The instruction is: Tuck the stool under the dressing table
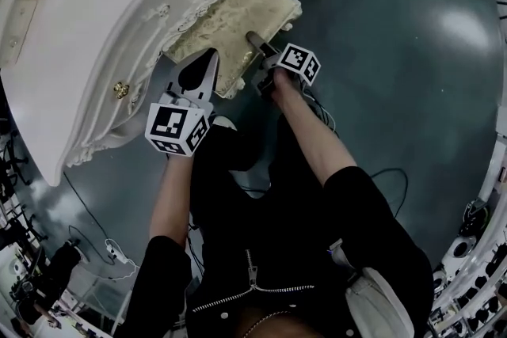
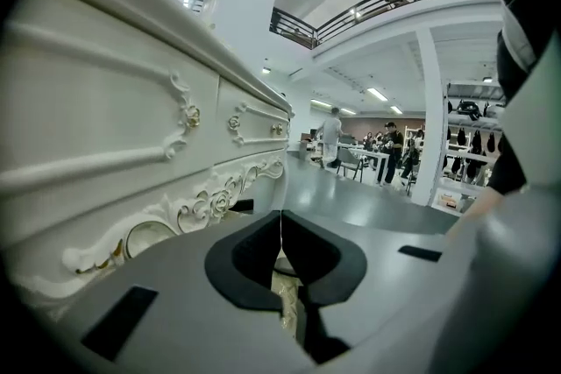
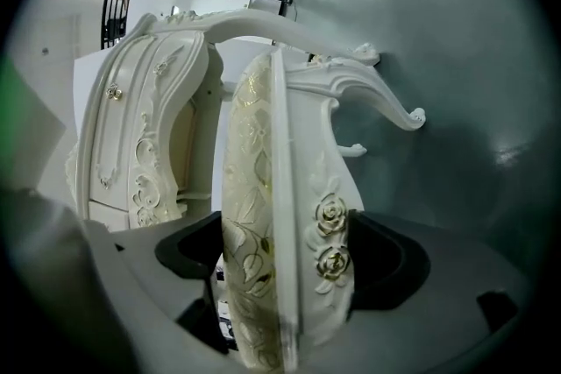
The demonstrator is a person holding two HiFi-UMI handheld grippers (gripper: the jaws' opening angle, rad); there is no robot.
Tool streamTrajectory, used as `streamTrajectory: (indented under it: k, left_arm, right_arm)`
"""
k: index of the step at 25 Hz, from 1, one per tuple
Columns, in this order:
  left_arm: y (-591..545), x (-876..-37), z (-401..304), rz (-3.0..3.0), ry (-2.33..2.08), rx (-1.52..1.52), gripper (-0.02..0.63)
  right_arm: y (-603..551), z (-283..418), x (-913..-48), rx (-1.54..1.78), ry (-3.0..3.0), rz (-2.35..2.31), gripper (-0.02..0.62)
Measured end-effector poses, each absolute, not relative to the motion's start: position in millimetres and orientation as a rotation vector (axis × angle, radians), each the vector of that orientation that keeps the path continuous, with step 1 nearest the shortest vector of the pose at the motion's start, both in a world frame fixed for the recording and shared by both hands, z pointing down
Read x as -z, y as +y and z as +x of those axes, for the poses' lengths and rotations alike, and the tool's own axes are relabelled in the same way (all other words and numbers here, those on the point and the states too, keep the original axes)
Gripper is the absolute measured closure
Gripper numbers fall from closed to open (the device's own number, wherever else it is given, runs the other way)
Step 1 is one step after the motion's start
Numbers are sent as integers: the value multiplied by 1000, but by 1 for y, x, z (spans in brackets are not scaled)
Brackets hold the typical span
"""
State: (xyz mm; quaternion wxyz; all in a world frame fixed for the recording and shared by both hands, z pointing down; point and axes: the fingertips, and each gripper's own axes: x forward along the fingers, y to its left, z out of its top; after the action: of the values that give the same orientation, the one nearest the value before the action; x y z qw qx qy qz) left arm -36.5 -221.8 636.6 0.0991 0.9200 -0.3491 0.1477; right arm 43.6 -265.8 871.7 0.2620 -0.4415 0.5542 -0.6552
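Brocade cloth on stool (image 1: pixel 238 21) seat, glossy white paint on dressing table (image 1: pixel 79 20), smooth shiny floor (image 1: pixel 412 99)

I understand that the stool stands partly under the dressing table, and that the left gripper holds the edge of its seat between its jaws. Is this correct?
Not the left: the right gripper holds the seat edge of the stool, as the right gripper view shows. The left gripper has its jaws together on nothing. The stool does stand partly under the dressing table.

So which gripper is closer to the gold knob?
Left. The left gripper hovers beside the gold knob; the right gripper is beyond it, fingers around the stool edge.
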Motion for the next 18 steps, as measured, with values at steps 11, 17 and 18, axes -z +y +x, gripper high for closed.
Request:
streamTrajectory:
  k: [11,17,18]
  left_arm:
    - [-230,-673,-46,2766,-1168,-328,584]
    - [-225,-692,-55,2758,-1227,-336,584]
    - [-225,-696,-57,2746,-1241,-335,584]
  right_arm:
    - [-305,20,-872,1726,1524,-1049,183]
    - [-323,13,-871,1666,1520,-1005,196]
    - [-325,11,-871,1664,1521,-998,196]
